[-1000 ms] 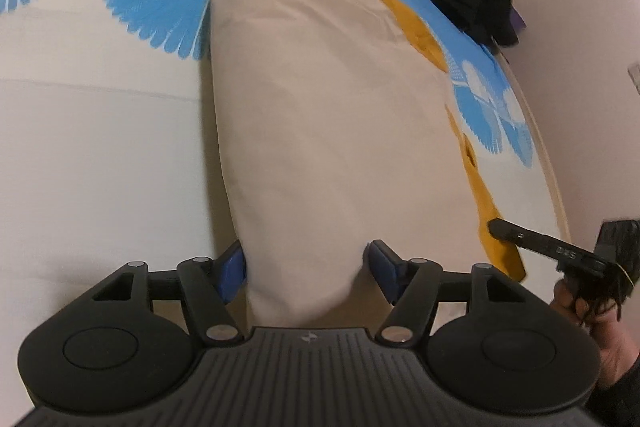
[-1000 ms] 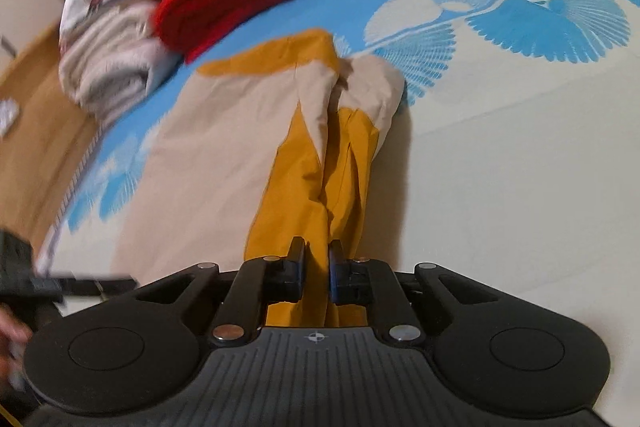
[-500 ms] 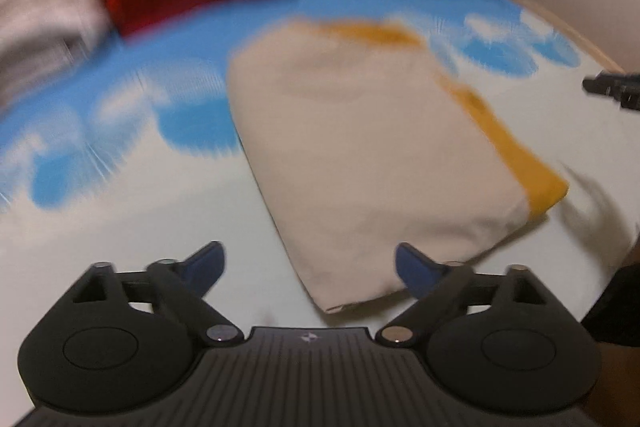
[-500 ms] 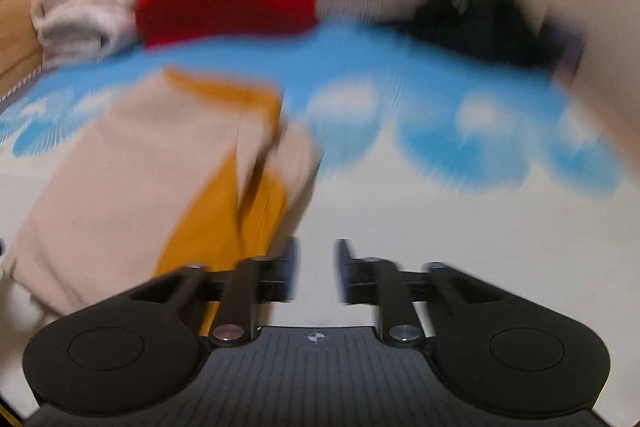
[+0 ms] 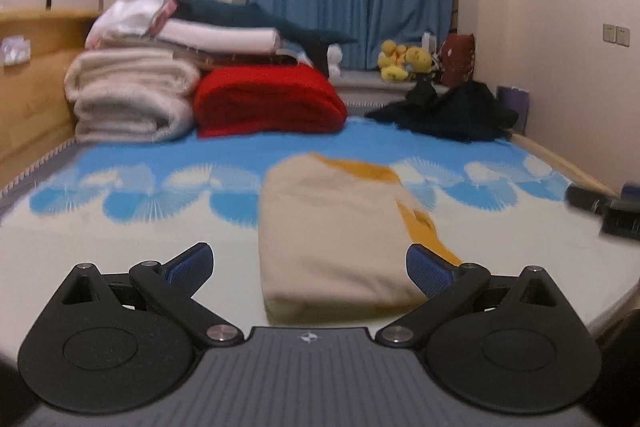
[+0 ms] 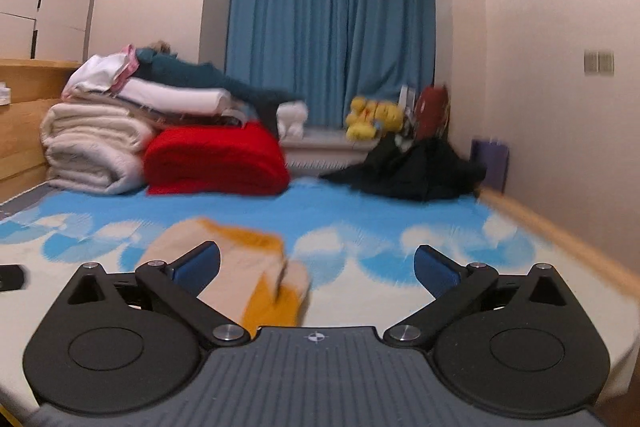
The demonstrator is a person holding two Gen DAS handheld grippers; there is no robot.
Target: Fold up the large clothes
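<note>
A folded beige and mustard-yellow garment (image 5: pixel 332 227) lies flat on the bed, just beyond my left gripper (image 5: pixel 308 263), which is open and empty and held back from its near edge. In the right wrist view the same garment (image 6: pixel 236 267) lies ahead to the left. My right gripper (image 6: pixel 316 267) is open wide, empty, and clear of the cloth. The right gripper also shows at the right edge of the left wrist view (image 5: pixel 604 207).
The bed has a blue and white fan-patterned sheet (image 5: pixel 160 187). At its far end lie a red folded blanket (image 5: pixel 268 99), stacked white blankets (image 5: pixel 128 99) and a dark clothes heap (image 5: pixel 452 111). A wall runs along the right (image 6: pixel 560 107); a wooden headboard stands left (image 5: pixel 28 87).
Both grippers pulled back and tilted up from the garment to level views. My right gripper let go of the yellow fold and opened wide. The left opened wider too.
</note>
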